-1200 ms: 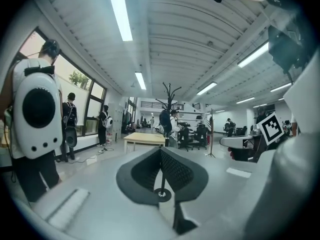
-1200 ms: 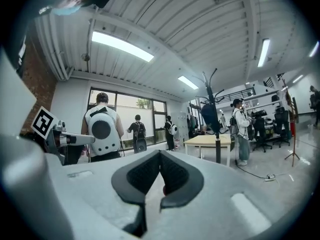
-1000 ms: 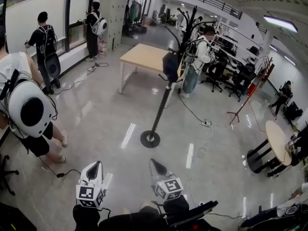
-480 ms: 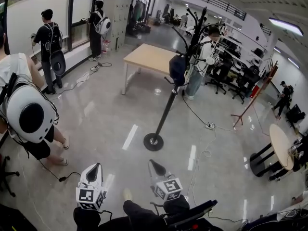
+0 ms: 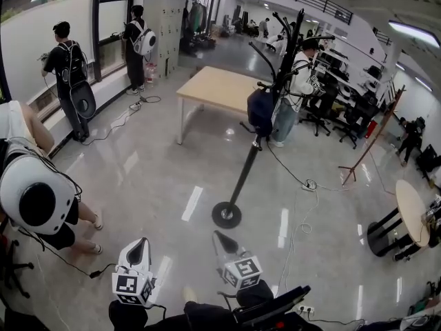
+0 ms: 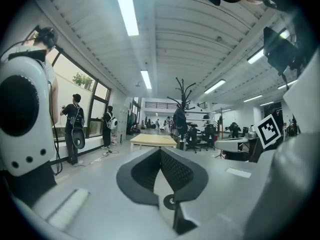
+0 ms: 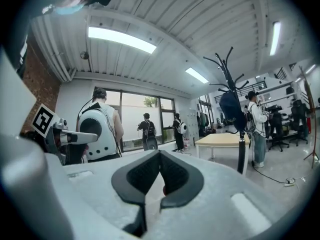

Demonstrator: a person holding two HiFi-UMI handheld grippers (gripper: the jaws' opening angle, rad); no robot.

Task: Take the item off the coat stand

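Note:
A black coat stand (image 5: 246, 167) rises from a round base (image 5: 227, 214) on the glossy floor ahead of me. A dark blue bag (image 5: 260, 112) hangs from it at about mid height. The bag (image 6: 180, 119) shows far off in the left gripper view, and the bag (image 7: 233, 111) shows at upper right in the right gripper view. My left gripper (image 5: 140, 243) and right gripper (image 5: 219, 236) are held low at the picture's bottom, well short of the stand. Both point toward it. Each has its jaws shut with nothing between them.
A wooden table (image 5: 213, 87) stands behind the coat stand, with a person (image 5: 298, 81) beside it. A person wearing a white backpack (image 5: 34, 198) is close on my left. Cables (image 5: 303, 185) trail over the floor to the right, near a round table (image 5: 408, 209).
I have walked closer to the coat stand, which now looks larger and nearer. Both grippers came along, still shut. The person with the white backpack has slid toward the left edge.

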